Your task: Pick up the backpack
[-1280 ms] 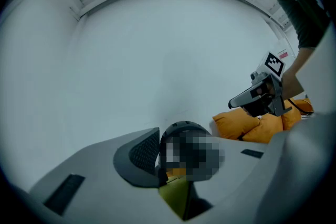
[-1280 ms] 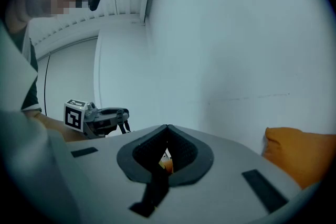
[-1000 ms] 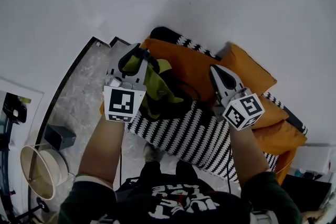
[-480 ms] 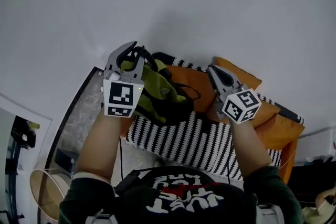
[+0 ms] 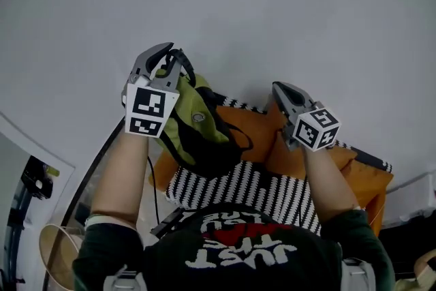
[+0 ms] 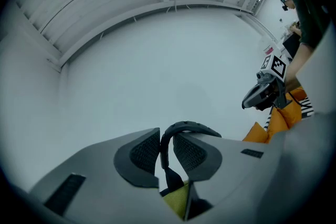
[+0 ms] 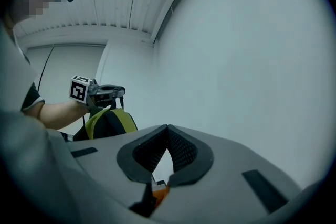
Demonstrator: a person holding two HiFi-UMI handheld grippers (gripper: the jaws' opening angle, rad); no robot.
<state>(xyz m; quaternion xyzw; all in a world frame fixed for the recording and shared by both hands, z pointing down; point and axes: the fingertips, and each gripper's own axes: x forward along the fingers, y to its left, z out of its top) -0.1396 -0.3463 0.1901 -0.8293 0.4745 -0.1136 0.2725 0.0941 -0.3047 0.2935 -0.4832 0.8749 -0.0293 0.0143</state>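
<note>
A green and black backpack [image 5: 194, 129] hangs in the air above the sofa, in front of the white wall. My left gripper [image 5: 162, 51] is shut on its black top handle [image 6: 186, 127], which arches over the pads. The bag also shows in the right gripper view as the backpack [image 7: 107, 120] under the left gripper [image 7: 118, 91]. My right gripper [image 5: 281, 88] is raised beside the bag, apart from it. Its jaws meet at the tips, with nothing seen between the pads [image 7: 181, 149]. Orange shows through the gap below them.
A black-and-white striped sofa [image 5: 259, 184] with orange cushions [image 5: 354, 174] lies below. A white wall [image 5: 272, 3] stands close ahead. A round pale basket [image 5: 54, 242] sits at the lower left beside a dark-framed floor strip [image 5: 102, 153].
Both grippers have risen. The backpack has come up off the orange cushions with the left gripper and now hangs free. The right gripper stayed closed.
</note>
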